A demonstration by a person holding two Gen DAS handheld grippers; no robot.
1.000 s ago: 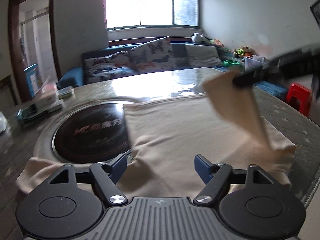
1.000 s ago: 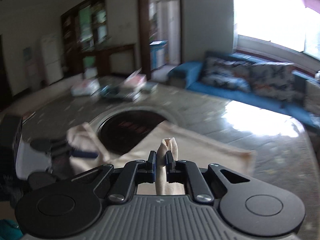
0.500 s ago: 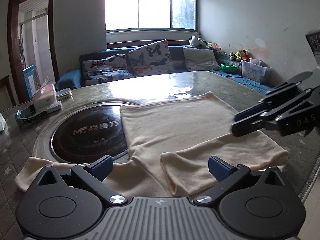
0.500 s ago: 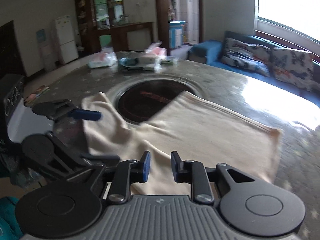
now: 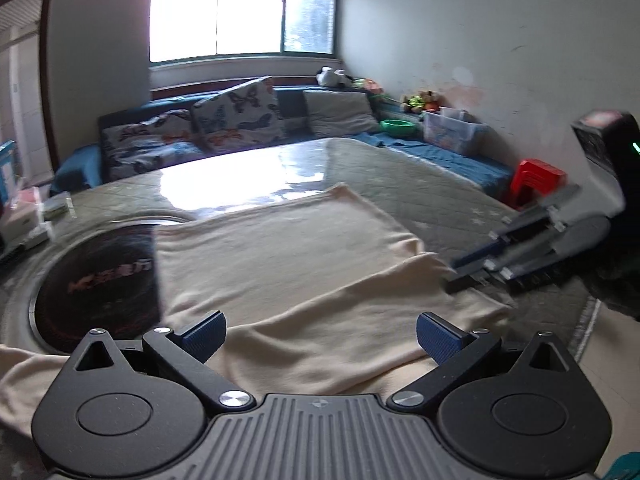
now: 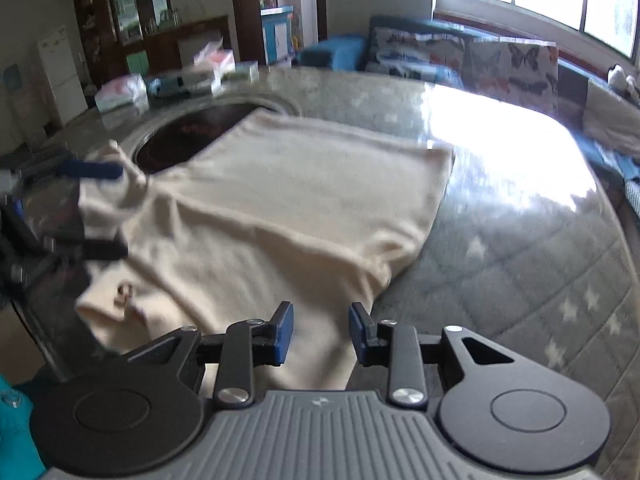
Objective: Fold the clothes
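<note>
Cream shirt [image 5: 288, 264] flat on the table [image 6: 520, 272], partly over the dark inset. One sleeve lies folded in; other sleeve and body folds remain. My left gripper [image 5: 320, 334] gapes wide, empty. Right gripper [image 6: 320, 330] is opening, gripping nothing.

Blue sofa [image 5: 248, 136], butterfly cushions [image 5: 236, 116], red stool [image 5: 538, 180]
</note>
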